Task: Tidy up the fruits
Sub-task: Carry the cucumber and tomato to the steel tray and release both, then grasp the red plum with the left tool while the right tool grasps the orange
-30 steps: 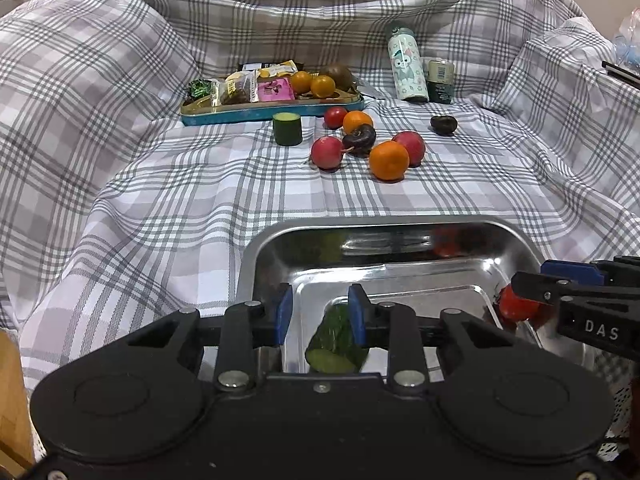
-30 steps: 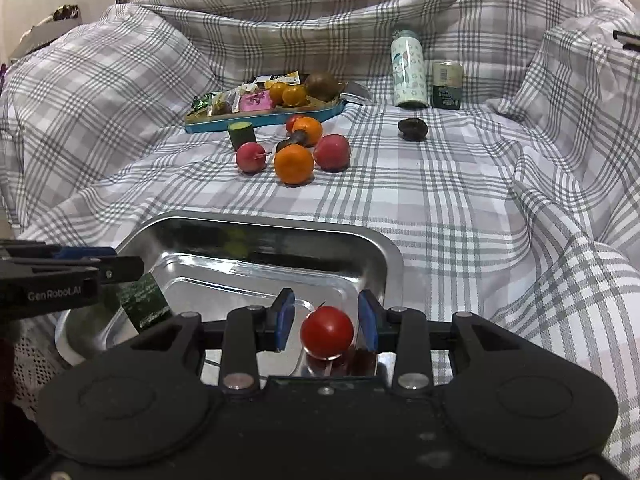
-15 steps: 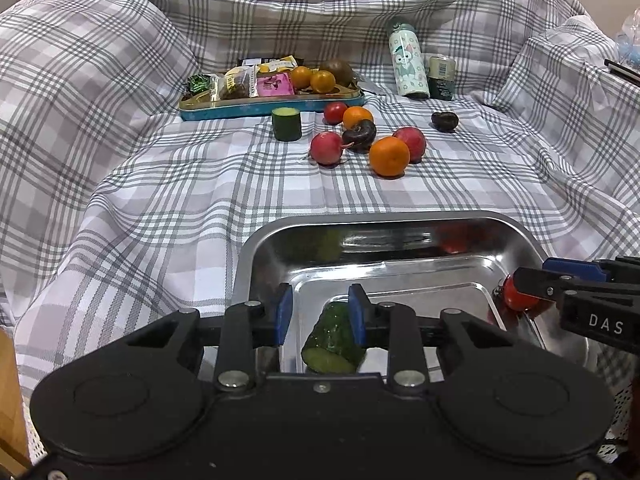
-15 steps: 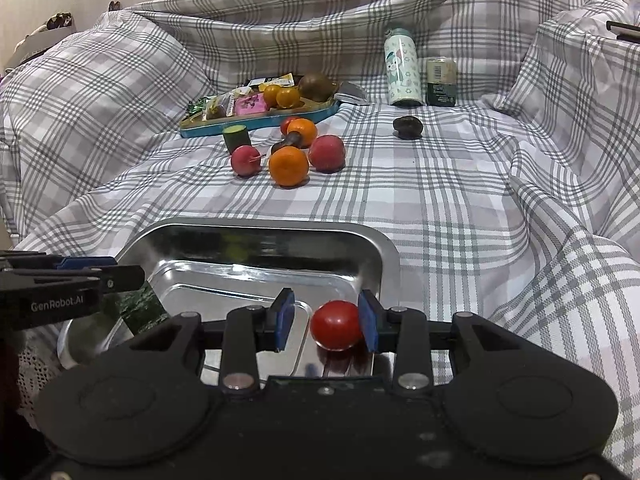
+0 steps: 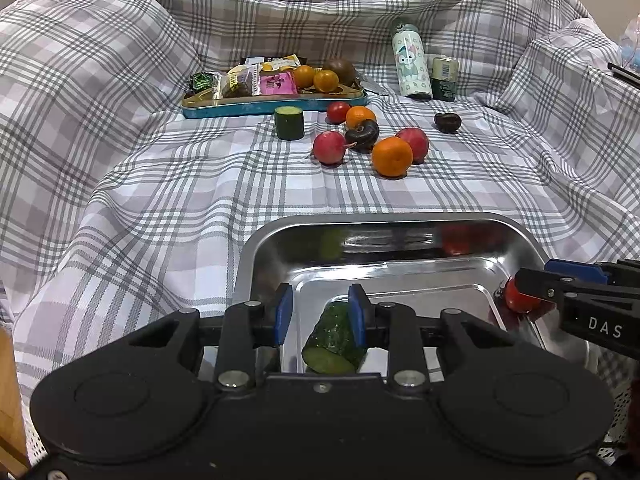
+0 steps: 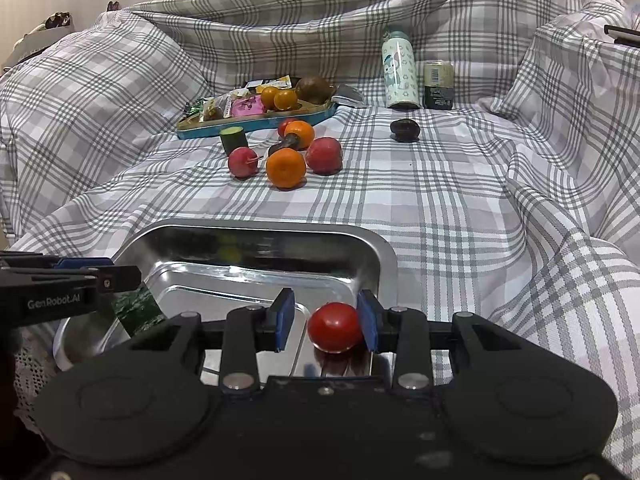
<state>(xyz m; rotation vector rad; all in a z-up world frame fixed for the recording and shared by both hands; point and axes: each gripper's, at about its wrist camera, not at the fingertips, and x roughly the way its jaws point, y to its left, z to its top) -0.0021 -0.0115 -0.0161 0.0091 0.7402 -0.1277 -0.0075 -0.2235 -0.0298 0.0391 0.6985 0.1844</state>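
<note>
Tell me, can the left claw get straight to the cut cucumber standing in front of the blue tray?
Probably yes. The left claw is open over the steel pan, and bare cloth lies between the pan and the upright cucumber piece. The cucumber chunk sits between its fingers, seemingly released.

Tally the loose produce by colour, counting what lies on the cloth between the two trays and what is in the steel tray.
Red: 4, three on the cloth, one tomato in the steel tray
Orange: 2
Green cucumber pieces: 2, one on the cloth, one in the tray
Dark: 2
Total: 10
</note>
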